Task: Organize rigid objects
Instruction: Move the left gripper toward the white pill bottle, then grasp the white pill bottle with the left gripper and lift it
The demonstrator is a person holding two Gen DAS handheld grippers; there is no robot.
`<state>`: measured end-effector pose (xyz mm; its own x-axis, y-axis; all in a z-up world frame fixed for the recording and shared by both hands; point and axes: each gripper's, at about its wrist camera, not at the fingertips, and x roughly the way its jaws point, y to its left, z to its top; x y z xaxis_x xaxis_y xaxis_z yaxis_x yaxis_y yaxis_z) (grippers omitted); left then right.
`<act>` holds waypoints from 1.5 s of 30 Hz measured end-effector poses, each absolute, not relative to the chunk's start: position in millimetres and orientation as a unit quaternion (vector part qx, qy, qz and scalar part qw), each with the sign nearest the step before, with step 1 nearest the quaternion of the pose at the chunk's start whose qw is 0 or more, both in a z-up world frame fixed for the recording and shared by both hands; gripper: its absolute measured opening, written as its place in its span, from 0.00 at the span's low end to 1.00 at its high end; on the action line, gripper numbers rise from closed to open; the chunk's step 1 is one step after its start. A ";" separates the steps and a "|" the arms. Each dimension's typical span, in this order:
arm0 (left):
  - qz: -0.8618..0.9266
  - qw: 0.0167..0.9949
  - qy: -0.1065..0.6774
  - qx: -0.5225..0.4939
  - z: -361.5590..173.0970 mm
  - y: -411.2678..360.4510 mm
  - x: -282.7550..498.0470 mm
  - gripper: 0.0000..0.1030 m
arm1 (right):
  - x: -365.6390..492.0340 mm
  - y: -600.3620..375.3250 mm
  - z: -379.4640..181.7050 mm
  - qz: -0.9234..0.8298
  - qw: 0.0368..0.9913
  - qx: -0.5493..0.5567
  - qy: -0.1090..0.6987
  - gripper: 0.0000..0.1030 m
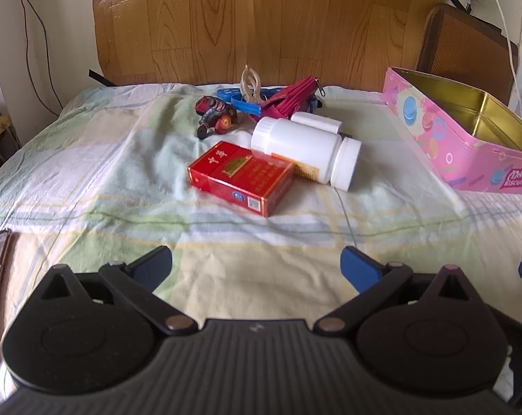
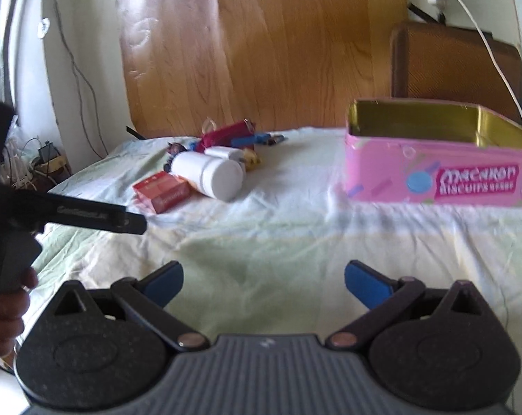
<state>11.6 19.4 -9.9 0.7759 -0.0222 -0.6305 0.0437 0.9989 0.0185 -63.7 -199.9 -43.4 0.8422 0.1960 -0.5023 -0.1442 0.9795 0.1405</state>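
From the left wrist view, the left gripper (image 1: 256,266) hangs low over the pale checked bedsheet (image 1: 88,180) with its blue-padded fingers spread wide and nothing between them. Straight ahead lies the cluster to be sorted: a flat red cardboard packet (image 1: 240,178) nearest, a white plastic pill bottle (image 1: 306,150) on its side touching the packet's far corner, a smaller white cylinder (image 1: 316,121) just behind it, then a dark red toy vehicle (image 1: 215,117), a blue plastic piece (image 1: 238,101) and a magenta fabric pouch (image 1: 288,98) near the wooden headboard (image 1: 261,17). The open pink biscuit tin with a gold interior (image 1: 468,152) sits to the right, well apart from the pile. The likely first step is taking the red packet, being closest and unobstructed; it would go best approached squarely across its narrow sides, the pads kept low to the sheet so as not to nudge the bottle, which looks ready to roll. From the right wrist view, the right gripper (image 2: 263,283) is likewise wide and empty, facing the tin (image 2: 434,180), whose mouth is clear; the pile lies left of centre (image 2: 164,192), and the left gripper's dark body (image 2: 88,214) reaches in from the left edge. The right side could well steady the tin's wall when items drop in.
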 end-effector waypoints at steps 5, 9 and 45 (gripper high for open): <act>-0.022 0.943 0.333 0.020 -10.4 19.1 19.5 1.00 | -62.4 -195.5 -42.1 0.095 0.960 0.040 0.260 1.00; -0.024 0.942 0.333 0.022 -10.9 20.1 26.3 1.00 | -58.6 -190.6 -39.1 0.098 0.964 0.027 0.246 1.00; -0.086 0.950 0.301 -0.009 2.8 42.3 118.4 1.00 | 69.2 -133.3 -42.4 0.176 0.945 -0.068 0.268 0.85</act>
